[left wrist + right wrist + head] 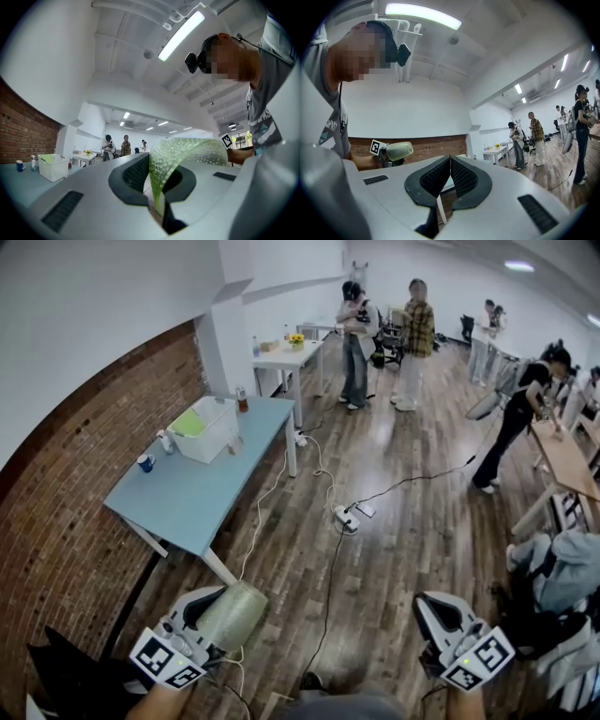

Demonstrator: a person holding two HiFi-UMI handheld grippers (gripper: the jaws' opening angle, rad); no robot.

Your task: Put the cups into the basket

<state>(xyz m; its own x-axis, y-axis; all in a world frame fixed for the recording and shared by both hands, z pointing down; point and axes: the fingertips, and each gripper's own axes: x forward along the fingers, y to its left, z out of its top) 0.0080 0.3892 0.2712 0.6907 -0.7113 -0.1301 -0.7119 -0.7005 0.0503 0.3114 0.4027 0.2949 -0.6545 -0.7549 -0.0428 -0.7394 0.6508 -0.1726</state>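
While my left gripper [208, 613] pinches the dotted wall of a pale green cup [234, 615] near its mouth, my right gripper [439, 617] has its pads pressed together on nothing. Each gripper's marker cube [167, 660] carries black-and-white square patterns, the only print I can make out. The green cup lies on its side, long axis roughly level. Its mouth is at the left jaws and its closed end points away from them, toward my right. Well ahead, the white basket [208, 432] sits on the blue table [202, 498] against the brick wall [56, 521], with a small blue cup [145, 463] near it.
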